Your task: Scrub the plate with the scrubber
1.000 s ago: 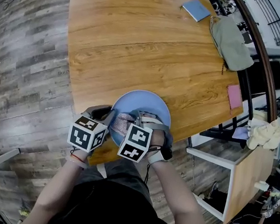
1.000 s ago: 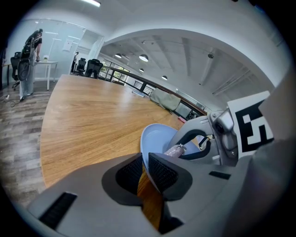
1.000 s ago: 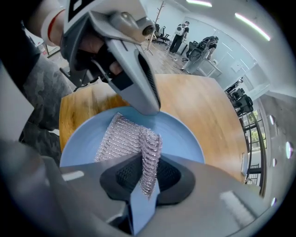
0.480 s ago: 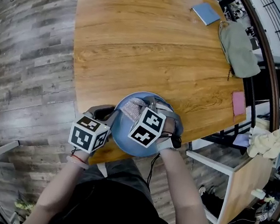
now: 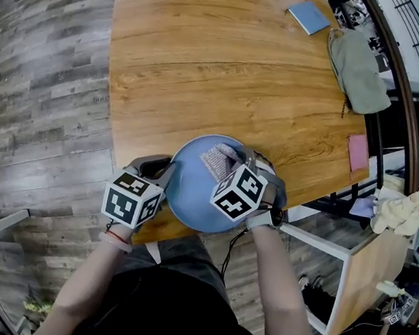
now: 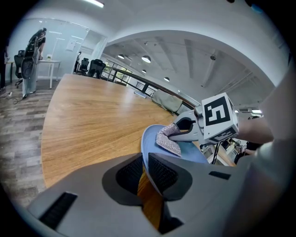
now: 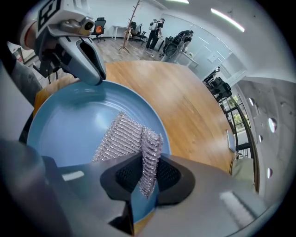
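Left jaws clamp plate, right jaws scrubber

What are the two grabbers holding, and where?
Left gripper pinches the blue plate by its rim; right gripper pinches the silvery scrubber by one end.

A wooden table fills the upper frame. On it lie a blue notebook at upper right, an olive bag just below, and a pink pad at the right edge. A blue plate is at lower centre (overhanging the near edge).
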Tool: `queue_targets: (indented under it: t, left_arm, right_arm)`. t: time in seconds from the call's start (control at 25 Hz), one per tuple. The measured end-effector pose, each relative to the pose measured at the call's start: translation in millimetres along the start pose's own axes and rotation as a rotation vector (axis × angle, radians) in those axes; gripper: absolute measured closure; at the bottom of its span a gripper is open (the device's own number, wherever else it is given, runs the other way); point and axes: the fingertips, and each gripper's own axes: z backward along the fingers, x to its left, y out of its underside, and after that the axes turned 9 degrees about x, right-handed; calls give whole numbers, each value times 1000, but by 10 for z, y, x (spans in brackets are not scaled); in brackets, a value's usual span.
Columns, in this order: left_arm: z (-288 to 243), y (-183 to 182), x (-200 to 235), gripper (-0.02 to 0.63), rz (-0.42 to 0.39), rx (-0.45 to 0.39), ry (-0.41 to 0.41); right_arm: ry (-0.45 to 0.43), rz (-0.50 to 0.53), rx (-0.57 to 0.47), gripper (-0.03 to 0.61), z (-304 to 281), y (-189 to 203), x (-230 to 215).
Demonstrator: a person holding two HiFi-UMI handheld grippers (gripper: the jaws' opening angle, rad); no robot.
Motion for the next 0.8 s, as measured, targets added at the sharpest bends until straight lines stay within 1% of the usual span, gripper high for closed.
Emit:
queue_targets:
  t: [0.24, 0.44, 0.8]
  left_arm:
    - [-18, -1, -4, 578, -5, 3, -2]
    - [-5, 5, 6, 578, -12, 4, 2]
    - [-5, -7, 9, 578, -23, 8, 7]
  right_arm:
    - [6, -50, 28, 517, 28, 264, 44]
    - [-2, -83, 46, 517, 76, 373, 137]
    - [-59, -162, 78, 517, 174, 544, 342]
